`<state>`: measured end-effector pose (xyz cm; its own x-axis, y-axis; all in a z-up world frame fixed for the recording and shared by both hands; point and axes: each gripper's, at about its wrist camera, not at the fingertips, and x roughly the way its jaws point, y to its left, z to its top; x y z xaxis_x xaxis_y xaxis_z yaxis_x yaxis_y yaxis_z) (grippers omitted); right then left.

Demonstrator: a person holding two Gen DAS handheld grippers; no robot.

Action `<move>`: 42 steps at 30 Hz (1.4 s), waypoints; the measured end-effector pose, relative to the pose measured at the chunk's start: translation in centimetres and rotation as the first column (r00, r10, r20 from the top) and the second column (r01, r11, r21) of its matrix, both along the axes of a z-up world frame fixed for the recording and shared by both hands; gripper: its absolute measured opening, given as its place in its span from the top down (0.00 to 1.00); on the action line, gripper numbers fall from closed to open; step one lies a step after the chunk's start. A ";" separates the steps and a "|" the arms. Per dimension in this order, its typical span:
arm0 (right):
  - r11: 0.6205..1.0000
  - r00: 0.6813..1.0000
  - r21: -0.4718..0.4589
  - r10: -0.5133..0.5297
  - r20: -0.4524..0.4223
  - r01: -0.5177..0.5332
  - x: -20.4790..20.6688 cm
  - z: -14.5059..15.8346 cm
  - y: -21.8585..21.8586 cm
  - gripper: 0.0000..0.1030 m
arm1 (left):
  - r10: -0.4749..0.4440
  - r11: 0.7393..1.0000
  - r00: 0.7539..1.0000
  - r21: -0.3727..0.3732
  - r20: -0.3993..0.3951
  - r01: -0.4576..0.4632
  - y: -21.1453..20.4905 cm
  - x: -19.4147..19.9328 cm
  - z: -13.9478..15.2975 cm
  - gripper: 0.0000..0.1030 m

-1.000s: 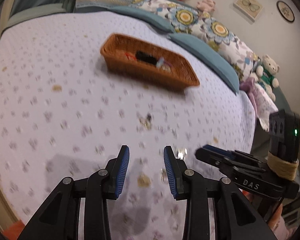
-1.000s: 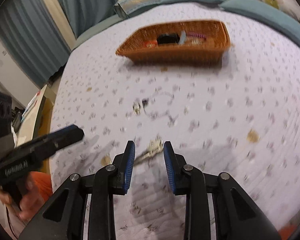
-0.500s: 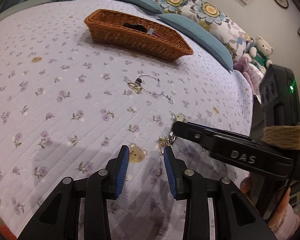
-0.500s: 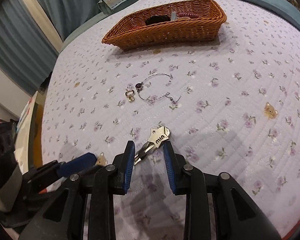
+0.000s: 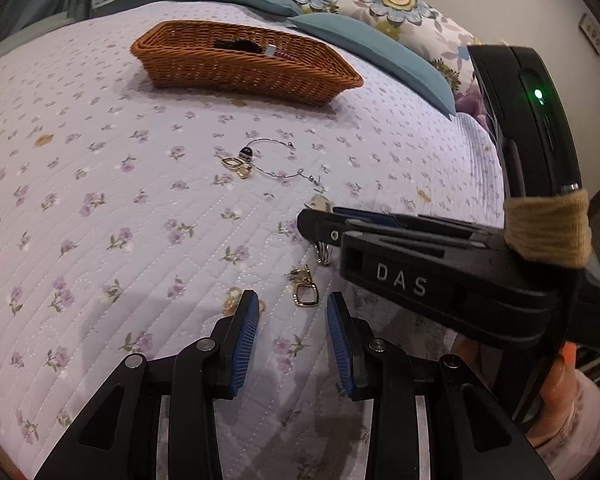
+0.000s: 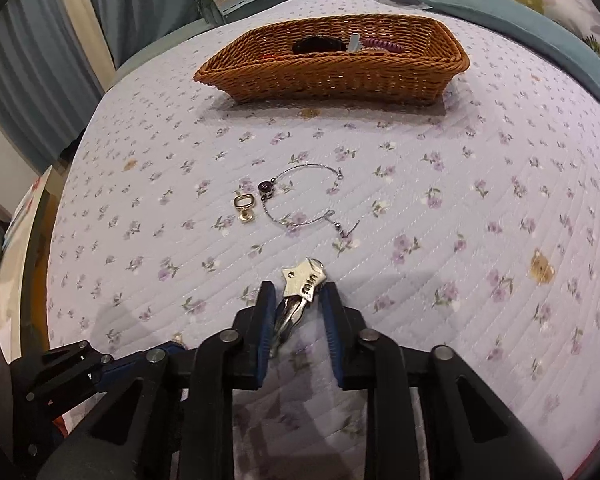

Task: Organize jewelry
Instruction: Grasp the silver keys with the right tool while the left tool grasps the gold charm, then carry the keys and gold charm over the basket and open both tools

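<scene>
A brown wicker basket with several small items stands far on the bed. A silver chain bracelet with a dark stone and a small gold earring lie mid-bed. My left gripper is open, low over the quilt, with another gold earring just ahead of its tips. My right gripper is open around a silver star-shaped hair clip lying between its fingers; it also shows in the left wrist view.
The lilac flowered quilt covers the bed. Teal and flowered pillows line the far side. Blue curtains hang beyond the bed's left edge in the right wrist view.
Both grippers have moved forward and down toward the quilt. The right fingers now straddle the silver clip, and the gold earring now lies just ahead of the left fingers.
</scene>
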<state>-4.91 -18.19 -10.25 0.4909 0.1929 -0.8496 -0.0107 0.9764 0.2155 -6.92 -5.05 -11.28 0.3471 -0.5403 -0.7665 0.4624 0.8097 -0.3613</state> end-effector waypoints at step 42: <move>0.998 0.996 0.038 0.040 0.076 -0.043 0.2 0.9 -3.1 0.82 | 0.084 0.996 0.993 0.023 0.085 -0.087 -0.9 0.6 1.2 0.86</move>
